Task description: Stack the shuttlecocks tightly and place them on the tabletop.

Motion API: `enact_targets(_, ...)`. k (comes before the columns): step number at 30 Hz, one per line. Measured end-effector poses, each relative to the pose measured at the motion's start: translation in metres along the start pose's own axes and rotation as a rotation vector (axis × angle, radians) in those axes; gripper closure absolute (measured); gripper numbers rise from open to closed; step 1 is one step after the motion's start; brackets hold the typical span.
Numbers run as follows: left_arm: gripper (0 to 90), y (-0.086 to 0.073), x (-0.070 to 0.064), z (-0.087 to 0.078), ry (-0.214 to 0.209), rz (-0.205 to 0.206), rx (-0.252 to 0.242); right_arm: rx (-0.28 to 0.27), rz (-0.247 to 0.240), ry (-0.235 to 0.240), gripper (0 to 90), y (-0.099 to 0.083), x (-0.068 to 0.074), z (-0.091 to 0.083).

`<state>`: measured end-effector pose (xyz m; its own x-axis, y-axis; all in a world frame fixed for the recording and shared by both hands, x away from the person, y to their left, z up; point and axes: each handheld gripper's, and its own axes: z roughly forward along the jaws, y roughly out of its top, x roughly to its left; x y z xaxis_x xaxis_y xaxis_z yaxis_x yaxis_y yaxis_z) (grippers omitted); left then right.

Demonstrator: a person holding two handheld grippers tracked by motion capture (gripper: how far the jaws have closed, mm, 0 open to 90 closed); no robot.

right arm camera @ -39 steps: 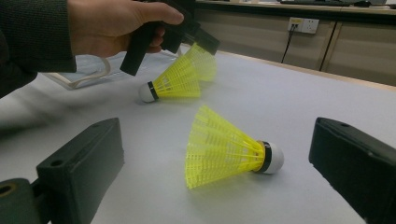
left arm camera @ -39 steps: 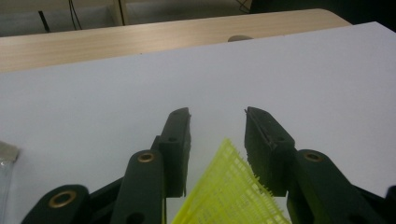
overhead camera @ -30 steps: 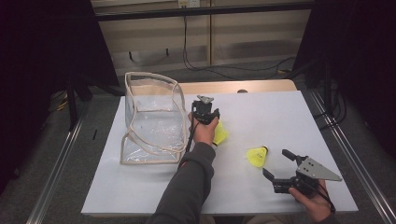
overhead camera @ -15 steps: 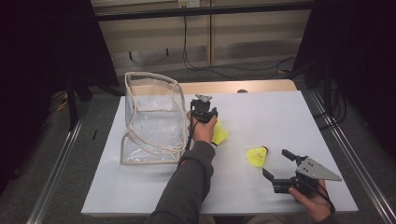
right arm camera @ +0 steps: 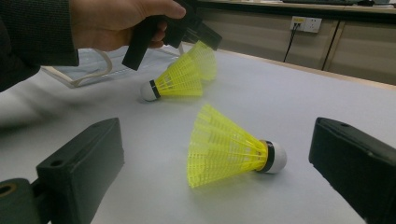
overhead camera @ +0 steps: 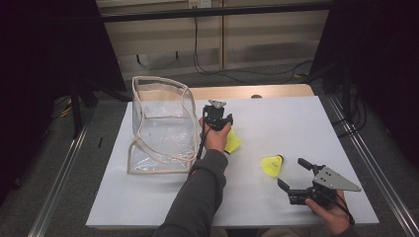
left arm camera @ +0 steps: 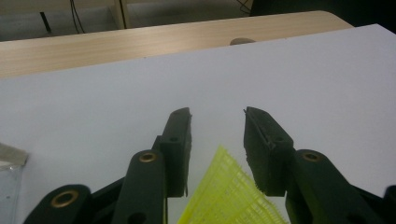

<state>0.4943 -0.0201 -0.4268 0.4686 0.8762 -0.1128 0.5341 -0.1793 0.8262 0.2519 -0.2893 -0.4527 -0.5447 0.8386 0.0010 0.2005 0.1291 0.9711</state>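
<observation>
Two yellow shuttlecocks lying on the white desk. First shuttlecock at frame centre, directly under the left claw, jaws parted around its mesh skirt, not yet gripping. Second shuttlecock lower right, on its side, cork pointing right, just ahead of the right claw, jaws spread wide and empty. One clear plastic bag standing open at centre left, beside the left hand. Likely step: picking up. Next move probably calls for closing on the skirt gently, then lifting toward the bag.
</observation>
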Motion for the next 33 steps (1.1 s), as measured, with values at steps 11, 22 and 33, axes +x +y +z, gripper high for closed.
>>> enact_targets(11, 62.6, 0.0012, -0.0013, -0.0022, -0.01, 0.003, 0.024, 0.001, -0.002, -0.001, 2.6, 0.0002, 0.0005, 0.0002)
enact_targets(22, 68.2, 0.0012, -0.0043, -0.0064, -0.035, 0.005, 0.043, -0.001, -0.005, 0.001, 2.5, 0.0003, 0.0004, 0.0002)
enact_targets(33, 66.2, -0.0002, -0.0045, -0.0071, -0.045, 0.0, 0.052, -0.001, -0.004, 0.0, 2.5, 0.0005, 0.0009, -0.0001)
